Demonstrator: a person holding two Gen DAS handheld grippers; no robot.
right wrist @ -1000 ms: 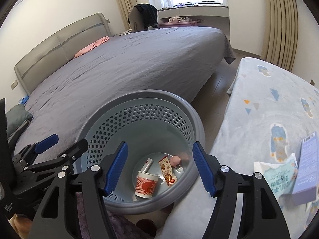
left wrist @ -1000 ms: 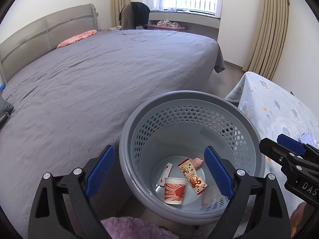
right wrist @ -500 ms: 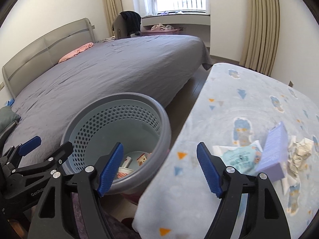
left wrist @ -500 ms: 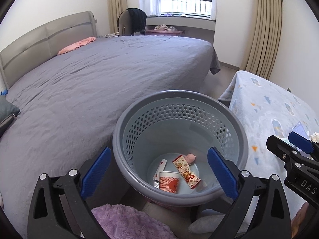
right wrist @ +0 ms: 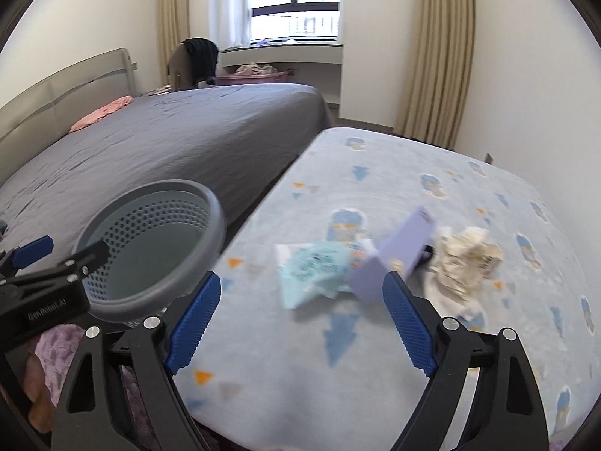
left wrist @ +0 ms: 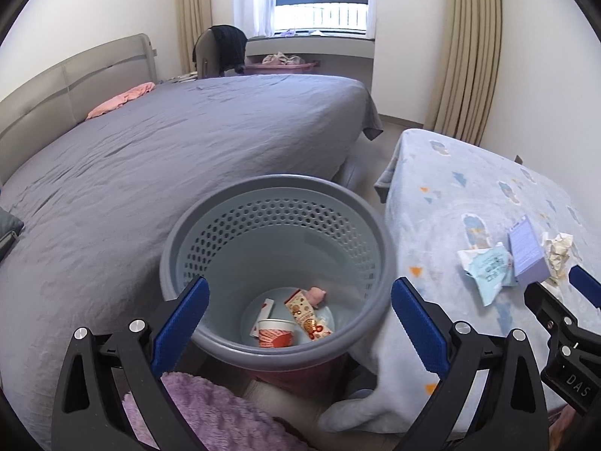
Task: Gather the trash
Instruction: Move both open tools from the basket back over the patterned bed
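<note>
Basket: grey perforated trash basket (left wrist: 276,263) stands on the floor between the grey bed (left wrist: 169,158) and the low table under a pale blue patterned cloth (left wrist: 488,195); its rim touches the cloth's hanging edge.
Basket contents: red-and-white paper cup (left wrist: 277,332), a printed snack wrapper (left wrist: 306,314), a small pink scrap (left wrist: 316,295) and a white-and-red packet (left wrist: 265,310), all on the bottom.
Left gripper (left wrist: 300,323): blue-padded fingers spread wide with nothing between them; hangs above the basket's near rim, so the cup and wrappers lie between and beyond the two pads in its view.
Right gripper (right wrist: 302,312): fingers spread wide, gripping nothing; hangs over the near part of the tablecloth.
Table trash: light blue torn wrapper (right wrist: 315,270), lavender box (right wrist: 398,255) and crumpled paper wad (right wrist: 465,259) lie in a loose row on the cloth, ahead of the right gripper's tips.
Wrapper vs fingers: sits just beyond the gap, a little nearer the left pad, not touching either.
Box vs fingers: tilted, one end propped higher; its near end lies close to the right pad. View is blurred, so contact cannot be told.
Paper wad: right of the box, outside the line of the right finger.
Foreground: purple fluffy fabric (left wrist: 210,409) below the left gripper.
</note>
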